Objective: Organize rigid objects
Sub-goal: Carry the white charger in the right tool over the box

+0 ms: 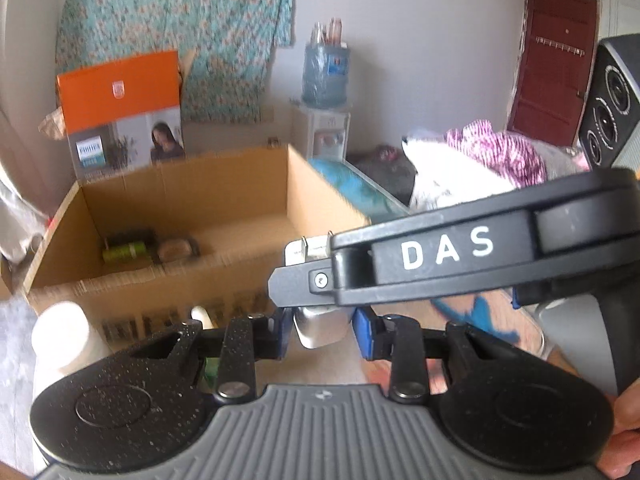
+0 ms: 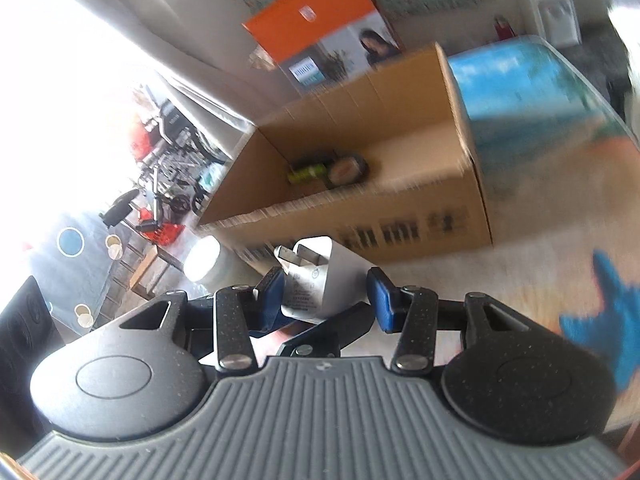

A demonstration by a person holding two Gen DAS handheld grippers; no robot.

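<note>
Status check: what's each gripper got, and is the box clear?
Left gripper shut on shiny metal piece. Right gripper shut on white charger. Cardboard box open ahead, green item inside; right gripper crosses left view.

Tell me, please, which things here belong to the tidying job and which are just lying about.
Job: left gripper, shut on a shiny silver metal piece; right gripper, shut on a white plastic plug charger; open brown cardboard box holding a green cylinder; probably the white round jar beside it.
Lying about: orange printed carton; blue water-dispenser bottle; black speaker; pink-and-white cloth heap.
</note>
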